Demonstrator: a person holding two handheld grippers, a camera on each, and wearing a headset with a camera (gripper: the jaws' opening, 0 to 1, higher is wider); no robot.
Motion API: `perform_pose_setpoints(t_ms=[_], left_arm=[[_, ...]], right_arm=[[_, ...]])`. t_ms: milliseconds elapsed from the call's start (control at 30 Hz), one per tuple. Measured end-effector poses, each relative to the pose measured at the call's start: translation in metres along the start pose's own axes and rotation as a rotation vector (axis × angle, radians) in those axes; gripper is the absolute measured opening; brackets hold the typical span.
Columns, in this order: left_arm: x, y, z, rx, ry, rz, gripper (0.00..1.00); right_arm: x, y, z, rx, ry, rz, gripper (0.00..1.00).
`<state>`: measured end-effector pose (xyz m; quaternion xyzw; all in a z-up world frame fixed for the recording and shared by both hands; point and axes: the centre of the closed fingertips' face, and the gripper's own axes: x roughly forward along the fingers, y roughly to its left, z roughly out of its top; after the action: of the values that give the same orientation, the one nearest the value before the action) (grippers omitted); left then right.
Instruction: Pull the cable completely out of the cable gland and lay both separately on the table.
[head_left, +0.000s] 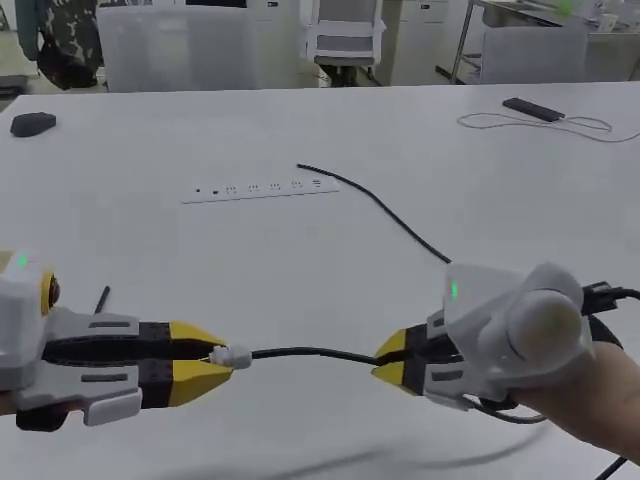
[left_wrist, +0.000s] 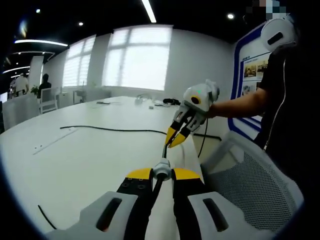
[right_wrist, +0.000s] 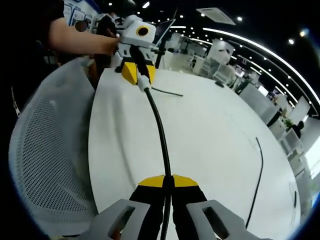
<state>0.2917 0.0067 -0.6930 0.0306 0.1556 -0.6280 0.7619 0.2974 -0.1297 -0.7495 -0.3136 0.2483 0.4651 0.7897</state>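
Observation:
A black cable (head_left: 310, 352) stretches level between my two grippers above the white table (head_left: 300, 260). My left gripper (head_left: 212, 362) is shut on the white cable gland (head_left: 233, 357) at the cable's left end; the gland (left_wrist: 162, 169) sits between the yellow tips in the left gripper view. My right gripper (head_left: 385, 359) is shut on the cable, which runs through its jaws (right_wrist: 168, 181) and on toward the gland (right_wrist: 143, 82) and the left gripper (right_wrist: 136, 71). From the left gripper view the right gripper (left_wrist: 176, 138) grips the cable (left_wrist: 165, 150) a short way ahead.
A second long black cable (head_left: 375, 205) lies across the table's middle beside a white power strip (head_left: 262, 189). A short black piece (head_left: 101, 299) lies at left. A mouse (head_left: 32, 123) sits far left, a phone with a white cord (head_left: 535, 110) far right. Chairs stand behind the table.

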Motion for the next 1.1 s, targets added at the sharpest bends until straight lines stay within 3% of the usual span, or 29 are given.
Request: perform_pose_setpoints(t_ms=[133, 400, 833, 900, 1033, 1100], left_arm=[[0.000, 0.002, -0.003, -0.004, 0.012, 0.011, 0.14], [0.001, 0.004, -0.006, -0.016, 0.018, 0.023, 0.14], [0.002, 0.005, -0.007, -0.018, 0.023, 0.029, 0.14], [0.002, 0.004, -0.005, -0.019, 0.019, 0.030, 0.14], [0.003, 0.004, -0.004, 0.003, 0.021, 0.033, 0.14], [0.004, 0.003, -0.006, 0.016, 0.035, 0.031, 0.14]], right_arm=[[-0.007, -0.006, -0.026, 0.031, 0.046, -0.023, 0.00], [-0.015, -0.012, -0.062, 0.120, 0.065, -0.042, 0.00], [-0.015, -0.010, -0.066, 0.105, 0.115, -0.046, 0.00], [-0.017, -0.013, -0.064, 0.054, 0.141, -0.067, 0.00], [-0.014, -0.013, -0.052, 0.055, 0.140, -0.065, 0.16], [-0.010, -0.009, -0.037, 0.060, 0.105, -0.041, 0.19]])
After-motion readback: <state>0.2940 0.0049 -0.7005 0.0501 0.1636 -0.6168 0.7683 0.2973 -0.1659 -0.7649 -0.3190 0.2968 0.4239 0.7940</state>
